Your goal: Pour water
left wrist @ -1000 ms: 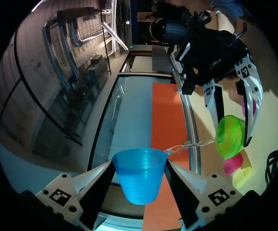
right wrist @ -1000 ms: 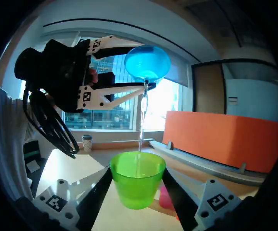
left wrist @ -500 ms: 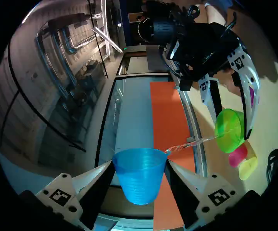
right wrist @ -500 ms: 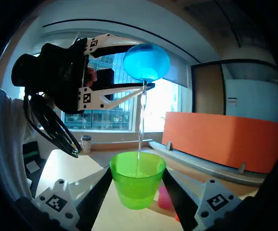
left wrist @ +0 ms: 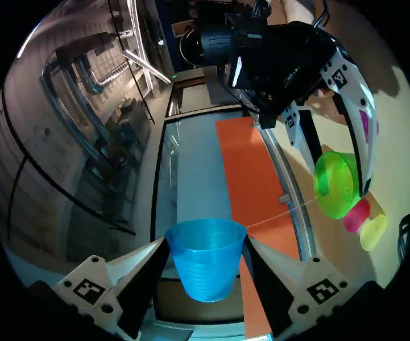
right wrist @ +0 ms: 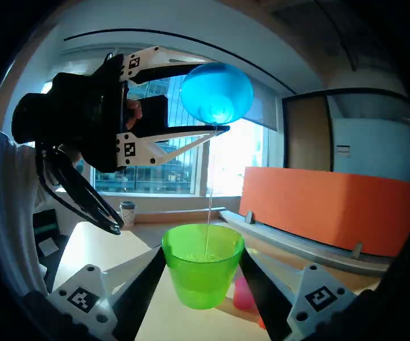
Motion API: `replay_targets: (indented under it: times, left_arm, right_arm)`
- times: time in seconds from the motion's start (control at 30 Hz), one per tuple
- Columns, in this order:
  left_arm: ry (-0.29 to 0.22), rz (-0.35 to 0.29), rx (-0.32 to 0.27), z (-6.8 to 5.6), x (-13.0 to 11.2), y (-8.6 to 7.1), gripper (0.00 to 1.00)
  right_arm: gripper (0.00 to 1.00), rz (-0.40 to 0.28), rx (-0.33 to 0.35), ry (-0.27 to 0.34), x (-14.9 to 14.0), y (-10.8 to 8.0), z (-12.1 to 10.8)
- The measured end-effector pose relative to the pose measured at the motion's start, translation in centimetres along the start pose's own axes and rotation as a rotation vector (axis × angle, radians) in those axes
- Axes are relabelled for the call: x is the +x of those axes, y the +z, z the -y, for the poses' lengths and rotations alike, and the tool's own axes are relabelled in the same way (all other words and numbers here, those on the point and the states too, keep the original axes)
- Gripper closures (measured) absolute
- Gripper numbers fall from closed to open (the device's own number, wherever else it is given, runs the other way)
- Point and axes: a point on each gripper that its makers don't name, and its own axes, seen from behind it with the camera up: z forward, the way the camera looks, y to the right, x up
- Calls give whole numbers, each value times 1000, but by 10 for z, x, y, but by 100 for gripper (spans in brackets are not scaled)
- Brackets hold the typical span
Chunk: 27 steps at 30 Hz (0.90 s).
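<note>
1. The left gripper (left wrist: 207,266) pinches a blue plastic cup (left wrist: 206,258) between both fingers and holds it tipped, high above the green one.
2. The right gripper (right wrist: 203,268) clamps a green plastic cup (right wrist: 203,273) upright, with both fingers pressed on its sides, over a pale table (right wrist: 91,244).
3. A thin thread of water (right wrist: 208,193) falls from the blue rim into the green cup.
4. A pink cup (left wrist: 356,215) and a yellow cup (left wrist: 373,232) sit touching on the table, just beside the green cup.
5. Behind them stand an orange partition (right wrist: 330,207) and a window sill with a paper cup (right wrist: 128,211).
6. A looped black cable (right wrist: 77,193) hangs left of the stream.
</note>
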Motion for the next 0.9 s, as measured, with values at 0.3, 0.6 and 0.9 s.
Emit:
replay_targets:
  times: [0.3, 0.6, 0.9]
  left_arm:
    - [31, -17, 5, 1, 9, 1, 13]
    - [31, -23, 2, 0, 13, 2, 13]
    - [-59, -28, -4, -2, 12, 4, 13]
  right_arm:
    - [11, -8, -2, 2, 2, 0, -1]
    - [11, -10, -5, 2, 3, -1, -2]
    - [11, -12, -9, 2, 2, -3, -5]
